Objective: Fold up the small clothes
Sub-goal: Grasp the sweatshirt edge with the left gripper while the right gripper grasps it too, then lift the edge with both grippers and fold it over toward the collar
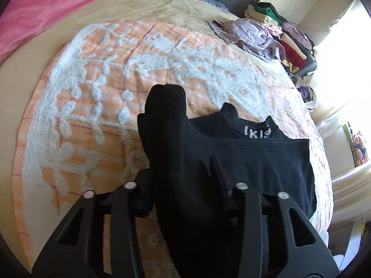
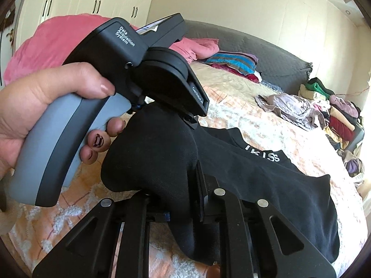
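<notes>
A black sock (image 1: 169,134) is draped between the fingers of my left gripper (image 1: 183,185), which is shut on it; its toe points up and away. In the right wrist view the same sock (image 2: 153,153) hangs between both tools, and my right gripper (image 2: 176,199) is shut on its other end. The left gripper's body (image 2: 139,64), held by a hand, sits just above the sock. More black socks (image 1: 262,155), one with white lettering, lie flat on the bed to the right; they also show in the right wrist view (image 2: 266,176).
The bed has an orange and white tufted cover (image 1: 116,88). A pink duvet (image 1: 46,7) lies at the far left. A heap of crumpled clothes (image 1: 273,34) sits along the far right edge. White wardrobes (image 2: 92,0) stand behind.
</notes>
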The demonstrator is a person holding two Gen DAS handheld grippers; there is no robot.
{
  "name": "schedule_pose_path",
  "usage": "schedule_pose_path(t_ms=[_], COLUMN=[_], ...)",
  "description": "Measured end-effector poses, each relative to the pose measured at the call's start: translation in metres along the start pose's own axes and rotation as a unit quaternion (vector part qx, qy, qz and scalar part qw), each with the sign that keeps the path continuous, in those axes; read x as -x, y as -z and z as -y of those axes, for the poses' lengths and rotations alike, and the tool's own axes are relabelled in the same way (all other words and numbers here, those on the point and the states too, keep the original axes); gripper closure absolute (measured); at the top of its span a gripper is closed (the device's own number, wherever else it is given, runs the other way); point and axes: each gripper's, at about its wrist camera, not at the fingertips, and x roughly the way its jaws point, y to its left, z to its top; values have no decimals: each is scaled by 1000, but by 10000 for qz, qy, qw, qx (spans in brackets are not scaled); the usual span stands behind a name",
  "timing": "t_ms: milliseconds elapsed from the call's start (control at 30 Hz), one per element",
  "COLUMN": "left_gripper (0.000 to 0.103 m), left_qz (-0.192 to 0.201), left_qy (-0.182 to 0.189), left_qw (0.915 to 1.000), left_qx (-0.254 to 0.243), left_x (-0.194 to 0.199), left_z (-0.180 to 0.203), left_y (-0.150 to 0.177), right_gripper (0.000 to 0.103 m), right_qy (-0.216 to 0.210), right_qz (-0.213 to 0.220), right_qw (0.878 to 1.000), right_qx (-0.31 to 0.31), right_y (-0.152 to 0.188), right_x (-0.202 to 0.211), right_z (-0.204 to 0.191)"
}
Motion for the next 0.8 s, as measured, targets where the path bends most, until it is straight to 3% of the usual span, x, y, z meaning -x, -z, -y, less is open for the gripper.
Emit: schedule_pose_path(t_ms=[367,800], left_gripper=[90,91], left_qz=[105,332], left_qy=[-195,-389], left_qw=[9995,9962], left_qx=[-228,-712], left_x=[16,35], left_z=[38,101], left_y=[-8,-13], right_gripper=[89,90], right_qy=[13,156], right_qz=[192,472], right_qw=[9992,9955], right_qx=[-347,-807], right_y=[-3,4], right_x=[25,70], right_z=[20,48])
